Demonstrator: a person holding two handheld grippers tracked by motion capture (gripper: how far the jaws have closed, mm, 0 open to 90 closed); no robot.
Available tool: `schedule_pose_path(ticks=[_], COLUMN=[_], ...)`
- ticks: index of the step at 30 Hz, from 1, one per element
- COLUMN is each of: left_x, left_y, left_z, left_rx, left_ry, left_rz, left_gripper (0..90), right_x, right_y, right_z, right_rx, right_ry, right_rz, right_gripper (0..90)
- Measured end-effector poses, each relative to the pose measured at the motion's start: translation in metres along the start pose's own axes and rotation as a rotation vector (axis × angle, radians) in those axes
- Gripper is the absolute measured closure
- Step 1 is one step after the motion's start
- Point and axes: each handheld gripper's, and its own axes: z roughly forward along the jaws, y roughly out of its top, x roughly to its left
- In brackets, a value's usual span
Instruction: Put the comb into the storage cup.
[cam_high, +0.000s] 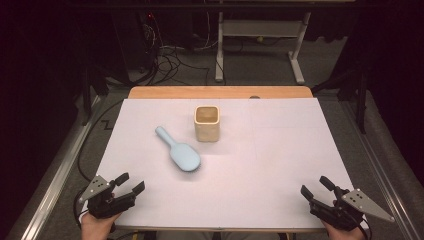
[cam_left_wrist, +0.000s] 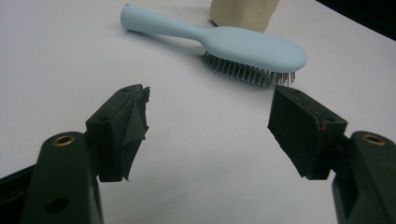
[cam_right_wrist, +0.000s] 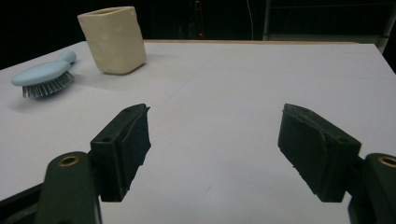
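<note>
While both grippers rest at the near edge:
Left gripper (cam_high: 131, 182): jaws released, empty.
Right gripper (cam_high: 313, 184): jaws released, empty.
Hairbrush (cam_high: 179, 150): bristles down, seemingly just left of cup (cam_high: 207, 123).

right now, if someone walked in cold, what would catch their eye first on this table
The light blue hairbrush stands out first: it lies bristles down near the middle of the white table, handle pointing away to the far left. Just beyond it, to the right, stands a cream square cup, upright and apart from the brush. At the near edge, the left hand-held gripper and right hand-held gripper sit at the corners, jaws open and holding nothing.
</note>
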Motion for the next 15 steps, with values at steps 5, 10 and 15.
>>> schedule_pose_path(ticks=[5,10,15], left_x=[-0.0003,-0.0011,-0.0017], left_y=[-0.0001,-0.0001,0.0002], left_z=[-0.0011,-0.0013,-0.0018], left_rx=[-0.005,-0.006,-0.009], left_ry=[0.0,0.0,0.001], left_rz=[-0.005,-0.005,-0.008], left_gripper=[29.0,29.0,29.3], right_x=[0.0004,0.0005,0.0001], right_y=[0.0002,0.0002,0.0001], right_z=[0.0002,0.0002,-0.0002], right_rx=[0.002,0.002,0.003], right_ry=[0.003,0.005,0.004], right_rz=[-0.007,-0.009,-0.005], right_gripper=[25.5,25.5,25.5])
